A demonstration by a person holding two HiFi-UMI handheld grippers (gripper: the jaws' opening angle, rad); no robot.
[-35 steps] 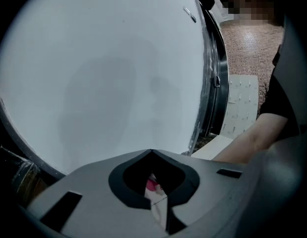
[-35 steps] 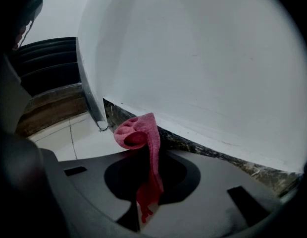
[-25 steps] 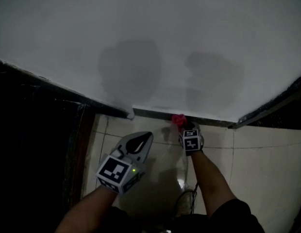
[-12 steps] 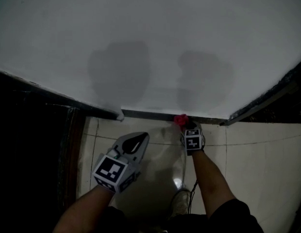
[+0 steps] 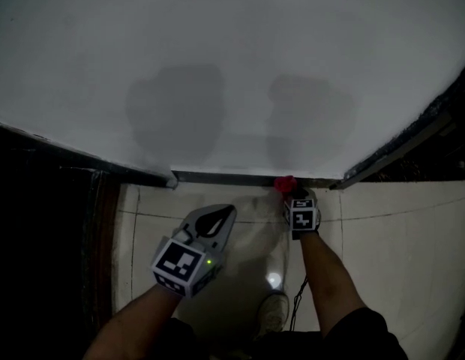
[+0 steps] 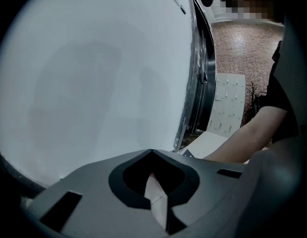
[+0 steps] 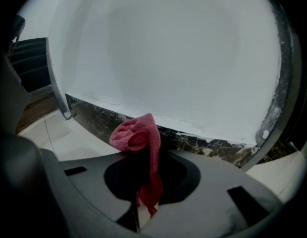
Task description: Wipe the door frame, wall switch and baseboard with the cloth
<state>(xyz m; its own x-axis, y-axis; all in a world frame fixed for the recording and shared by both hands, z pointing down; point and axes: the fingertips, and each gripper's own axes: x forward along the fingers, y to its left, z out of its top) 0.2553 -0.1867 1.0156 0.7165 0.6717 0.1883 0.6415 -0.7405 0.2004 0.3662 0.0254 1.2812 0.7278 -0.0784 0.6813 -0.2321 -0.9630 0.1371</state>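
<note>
Rightward along the baseboard (image 7: 94, 117), the right gripper (image 5: 298, 201) has shifted with the cloth (image 7: 137, 134). Left gripper (image 6: 152, 153): jaws together, tips meeting, nothing between them, held over the floor tiles (image 5: 382, 238). Right gripper: jaws clamped on the red cloth's lower part. The bunched upper end protrudes past the fingertips, at the dark baseboard below the white wall (image 7: 168, 48).

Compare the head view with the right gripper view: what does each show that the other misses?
Head view only: the left claw, shut, both forearms and a shoe. Right gripper view only: the right claw with its jaws closed on the cloth, and the marbled face of the baseboard. Both: cloth, baseboard, white wall.
</note>
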